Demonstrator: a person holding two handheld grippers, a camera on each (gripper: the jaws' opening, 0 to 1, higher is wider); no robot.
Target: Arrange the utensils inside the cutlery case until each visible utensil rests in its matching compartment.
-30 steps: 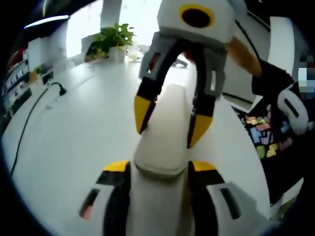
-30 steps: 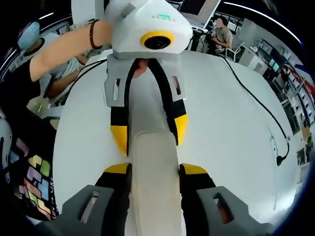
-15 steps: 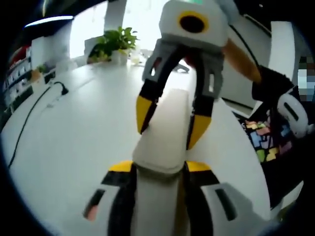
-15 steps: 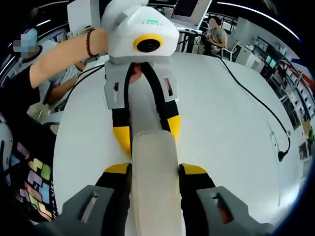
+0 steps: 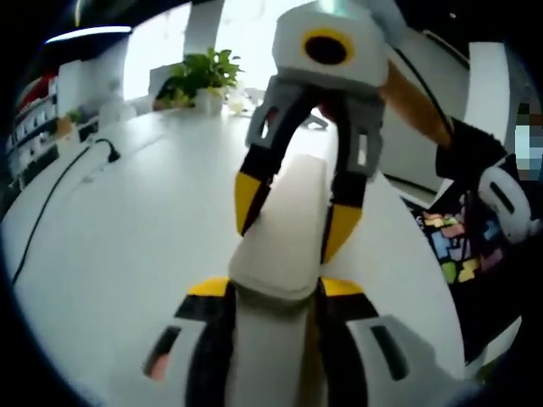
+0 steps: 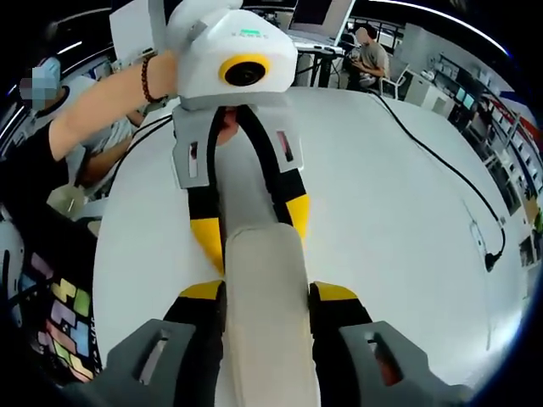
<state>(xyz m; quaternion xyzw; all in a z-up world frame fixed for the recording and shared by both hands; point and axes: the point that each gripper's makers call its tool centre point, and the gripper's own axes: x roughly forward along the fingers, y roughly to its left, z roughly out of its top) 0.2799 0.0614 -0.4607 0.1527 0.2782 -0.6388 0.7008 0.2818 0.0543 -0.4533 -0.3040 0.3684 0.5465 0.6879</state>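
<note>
I cannot see inside the closed cutlery case (image 5: 280, 229), so any utensils and compartments are hidden from me. Its near end runs off the bottom of the left gripper view between my left gripper (image 5: 273, 292)'s jaws, and in the right gripper view the case (image 6: 265, 314) is cut off the same way between my right gripper (image 6: 266, 297)'s jaws. The jaws cover both long sides. The left gripper view is soft; the small items beside the plant (image 5: 197, 72) are too blurred to identify.
</note>
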